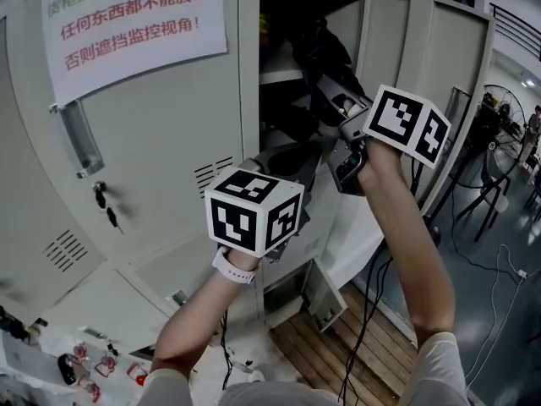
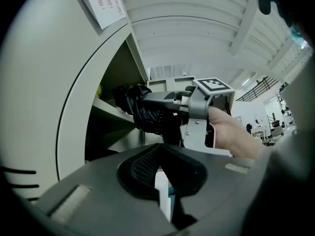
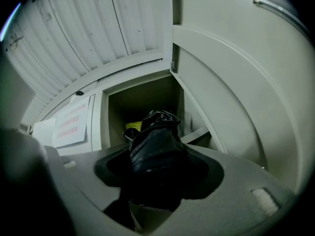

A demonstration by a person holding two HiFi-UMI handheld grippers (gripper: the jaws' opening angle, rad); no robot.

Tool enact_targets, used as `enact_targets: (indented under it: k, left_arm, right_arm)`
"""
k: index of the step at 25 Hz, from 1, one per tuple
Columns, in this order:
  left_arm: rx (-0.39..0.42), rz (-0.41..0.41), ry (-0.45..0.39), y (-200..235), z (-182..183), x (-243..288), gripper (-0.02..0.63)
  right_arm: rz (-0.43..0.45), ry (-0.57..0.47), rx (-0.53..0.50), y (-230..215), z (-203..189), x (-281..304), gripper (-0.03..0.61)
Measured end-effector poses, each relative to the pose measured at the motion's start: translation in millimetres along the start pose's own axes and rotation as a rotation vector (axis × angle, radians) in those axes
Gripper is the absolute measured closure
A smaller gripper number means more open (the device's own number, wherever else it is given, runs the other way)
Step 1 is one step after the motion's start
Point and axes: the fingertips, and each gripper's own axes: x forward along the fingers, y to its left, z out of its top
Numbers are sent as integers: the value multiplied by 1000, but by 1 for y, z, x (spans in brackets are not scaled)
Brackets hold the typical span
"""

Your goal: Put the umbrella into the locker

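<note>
**Left tongs [image 2: 159, 149] idle, umbrella [image 3: 156, 132] at the locker [image 1: 169, 184]**

Left tongs sit up close, all but closed on nothing, in front of the grey locker. Its door [image 1: 444, 74] hangs wide open. Right tongs [image 3: 157, 154] clamp the black folded umbrella, whose crumpled end pokes into the open compartment just above the shelf [image 2: 110, 113].

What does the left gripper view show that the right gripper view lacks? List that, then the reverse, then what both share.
Only the left gripper view: the right gripper from the side, its black-and-white marker cube, the hand carrying it, and the left gripper, shut on nothing. Only the right gripper view: its own jaws from behind, clamped on the load, and a head-on look into the open compartment. Both: the black folded fabric umbrella, the pale grey metal locker, the white paper notice with red print.
</note>
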Motion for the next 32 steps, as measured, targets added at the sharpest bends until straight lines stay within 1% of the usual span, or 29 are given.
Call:
enact_targets:
  k: [4,10,15,18,27,32]
  left_arm:
    - [4,3,-6,1,5,1,595]
    - [10,5,-11,6,7,-2,595]
    - [10,6,-9,7,7,-4,595]
    - [9,3,-10,6,7,-4,595]
    - [-2,-12,1,0,2,4,595]
    - [-7,-6,-3,2,3,3,595]
  right_arm:
    - [-18,12,-24,-4,0,13,305]
    - [-36,1,-73,-4,3,25,302]
    - [-71,-21,-132,-5,18,30,301]
    - [-76,-23,-172,-2,28,33,301]
    - [-110,-72,-220,2,50,41,297]
    - [-129,-76,-226,-5,51,58,295]
